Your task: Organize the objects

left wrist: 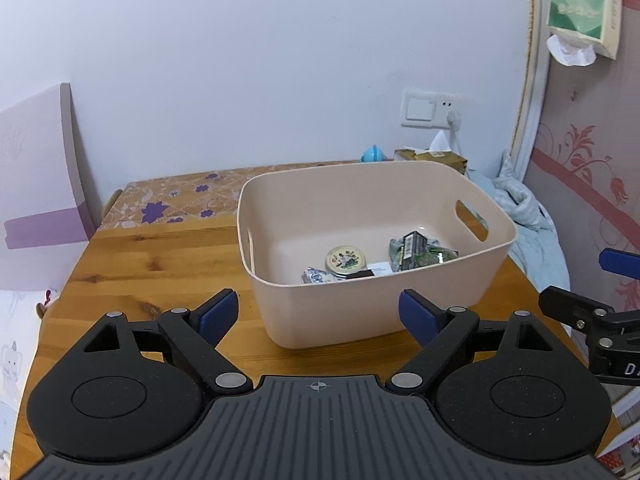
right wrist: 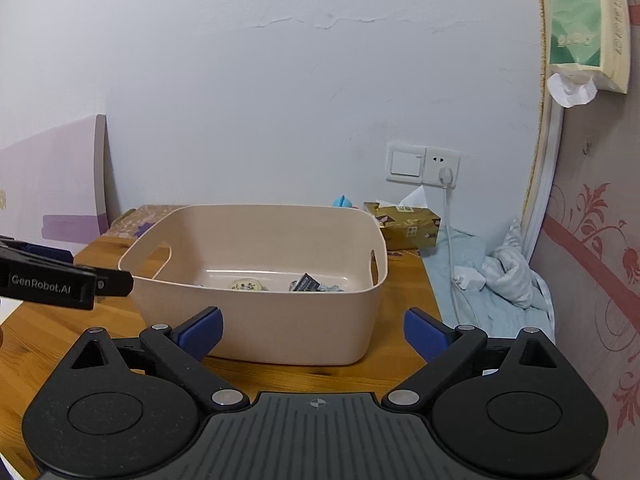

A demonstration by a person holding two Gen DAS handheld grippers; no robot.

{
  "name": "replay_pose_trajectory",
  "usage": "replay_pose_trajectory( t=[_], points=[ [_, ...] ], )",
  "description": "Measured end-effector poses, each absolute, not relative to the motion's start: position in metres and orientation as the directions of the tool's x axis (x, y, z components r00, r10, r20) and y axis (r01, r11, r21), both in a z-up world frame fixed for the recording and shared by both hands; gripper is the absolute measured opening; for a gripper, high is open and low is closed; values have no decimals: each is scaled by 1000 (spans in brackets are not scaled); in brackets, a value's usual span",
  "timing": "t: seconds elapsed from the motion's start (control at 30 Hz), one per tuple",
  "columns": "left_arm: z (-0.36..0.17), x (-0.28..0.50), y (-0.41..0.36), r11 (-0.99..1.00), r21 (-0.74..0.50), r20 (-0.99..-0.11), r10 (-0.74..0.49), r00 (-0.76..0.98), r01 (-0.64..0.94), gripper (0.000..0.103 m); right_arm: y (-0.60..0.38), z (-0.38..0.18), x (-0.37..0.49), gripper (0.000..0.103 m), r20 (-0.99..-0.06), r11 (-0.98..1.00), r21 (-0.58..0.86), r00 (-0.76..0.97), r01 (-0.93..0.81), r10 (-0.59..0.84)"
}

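Observation:
A beige plastic bin (left wrist: 472, 276) with handle slots stands on the wooden table (left wrist: 152, 264); it also shows in the right wrist view (right wrist: 280, 328). Inside lie a round tin (left wrist: 345, 259), a small blue-and-white packet (left wrist: 318, 275), a dark packet (left wrist: 414, 250) on crumpled green wrapping, and a white card. My left gripper (left wrist: 319, 316) is open and empty, just in front of the bin. My right gripper (right wrist: 313, 334) is open and empty, also in front of the bin, to the right of the left one.
A patterned cloth (left wrist: 180, 200) covers the table's far part. A gold tissue box (right wrist: 408, 226) and a small blue object (right wrist: 342, 201) stand behind the bin. A bed with blue bedding (right wrist: 492, 284) lies to the right. A wall socket with a cable (right wrist: 442, 172) is behind.

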State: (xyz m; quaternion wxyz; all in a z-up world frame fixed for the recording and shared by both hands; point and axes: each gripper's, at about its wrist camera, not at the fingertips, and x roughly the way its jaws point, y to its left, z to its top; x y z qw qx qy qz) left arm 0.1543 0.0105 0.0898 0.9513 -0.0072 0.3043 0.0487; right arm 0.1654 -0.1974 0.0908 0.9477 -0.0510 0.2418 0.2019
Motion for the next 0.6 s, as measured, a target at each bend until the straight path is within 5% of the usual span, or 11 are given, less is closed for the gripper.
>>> replay_pose_trajectory(
  t=[0.6],
  points=[
    [98,90,2,994,48,-537,104,837,-93,89,-210,97,112,101,-472,918,27,805,-395,360]
  ],
)
